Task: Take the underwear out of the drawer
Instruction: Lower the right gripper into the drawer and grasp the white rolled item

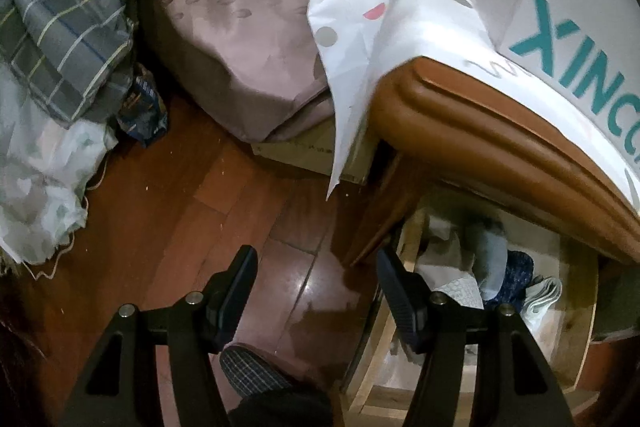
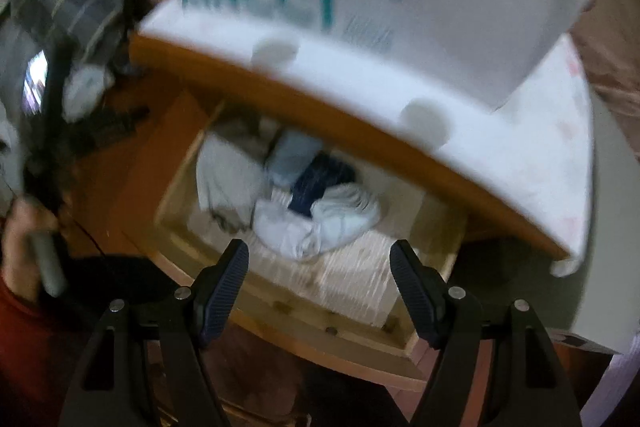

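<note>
The wooden drawer [image 2: 280,311] of a nightstand stands pulled open. Inside lie folded garments: a pale grey-white bundle [image 2: 320,223], a dark navy piece [image 2: 320,179] and a light blue piece [image 2: 292,155]. My right gripper [image 2: 318,255] is open and empty, just above the drawer's front edge, fingers pointing at the pale bundle. My left gripper [image 1: 316,259] is open and empty over the wood floor, left of the drawer [image 1: 576,331]; the light blue piece [image 1: 490,259] and navy piece [image 1: 518,275] show there too. The right wrist view is blurred.
The nightstand's brown top edge [image 1: 480,123] overhangs the drawer, covered by a dotted white cloth [image 1: 360,39] with a white box with teal letters [image 1: 568,39] on it. A bed with a pink sheet [image 1: 248,39] stands behind. Plaid bedding [image 1: 68,15] lies left.
</note>
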The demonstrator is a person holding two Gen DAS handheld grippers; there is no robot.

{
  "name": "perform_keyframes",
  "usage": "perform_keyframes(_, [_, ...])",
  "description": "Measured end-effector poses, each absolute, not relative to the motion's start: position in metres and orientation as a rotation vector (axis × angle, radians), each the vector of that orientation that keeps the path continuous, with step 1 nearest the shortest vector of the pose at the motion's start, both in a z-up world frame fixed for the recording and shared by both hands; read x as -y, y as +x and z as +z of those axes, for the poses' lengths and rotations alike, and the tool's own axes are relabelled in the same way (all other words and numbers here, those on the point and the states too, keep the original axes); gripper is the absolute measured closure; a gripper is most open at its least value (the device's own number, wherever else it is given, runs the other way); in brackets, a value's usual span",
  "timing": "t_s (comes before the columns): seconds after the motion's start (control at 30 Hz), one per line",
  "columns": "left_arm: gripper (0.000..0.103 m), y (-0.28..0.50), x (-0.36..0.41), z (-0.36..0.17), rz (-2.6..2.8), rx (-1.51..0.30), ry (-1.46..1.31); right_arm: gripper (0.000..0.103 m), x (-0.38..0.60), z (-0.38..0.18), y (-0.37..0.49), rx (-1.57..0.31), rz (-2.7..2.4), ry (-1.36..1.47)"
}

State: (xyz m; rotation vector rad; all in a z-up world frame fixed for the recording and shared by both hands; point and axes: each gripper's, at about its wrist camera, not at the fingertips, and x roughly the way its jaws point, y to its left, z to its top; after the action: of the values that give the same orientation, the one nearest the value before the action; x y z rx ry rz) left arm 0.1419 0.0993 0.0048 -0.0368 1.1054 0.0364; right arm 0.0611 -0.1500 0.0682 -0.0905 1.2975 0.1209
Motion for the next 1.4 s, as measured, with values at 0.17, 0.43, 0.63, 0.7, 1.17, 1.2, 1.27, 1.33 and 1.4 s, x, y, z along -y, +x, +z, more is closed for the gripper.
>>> perform_keyframes(0.17, [0.040,0.144,-0.116,0.005,0.090,-1.112,-0.077,0.035,0.124,0.019,0.067,-1.351,0.193,-0.180])
perform_keyframes(0.43, [0.040,0.144,-0.137,0.001,0.159,-1.140,-0.130,0.036,0.089,-0.038,0.089,-1.421,0.267,-0.355])
perform_keyframes(0.63, [0.040,0.145,-0.139,0.001,0.163,-1.145,-0.126,0.037,0.078,-0.068,0.102,-1.471,0.289,-0.419])
perform_keyframes(0.7, [0.040,0.145,-0.139,0.000,0.164,-1.148,-0.130,0.037,0.077,-0.076,0.105,-1.489,0.299,-0.422])
perform_keyframes(1.17, [0.040,0.149,-0.133,-0.005,0.121,-1.169,-0.137,0.042,0.069,-0.130,0.118,-1.603,0.313,-0.484])
perform_keyframes(1.2, [0.040,0.149,-0.133,-0.005,0.119,-1.171,-0.138,0.045,0.069,-0.130,0.118,-1.608,0.315,-0.478])
perform_keyframes(1.27, [0.040,0.148,-0.131,-0.006,0.113,-1.175,-0.137,0.051,0.072,-0.128,0.117,-1.607,0.318,-0.452])
perform_keyframes(1.33, [0.040,0.148,-0.128,-0.006,0.103,-1.177,-0.130,0.056,0.083,-0.126,0.119,-1.613,0.308,-0.429])
perform_keyframes(1.4, [0.040,0.148,-0.125,-0.007,0.094,-1.178,-0.130,0.058,0.090,-0.123,0.115,-1.600,0.293,-0.414])
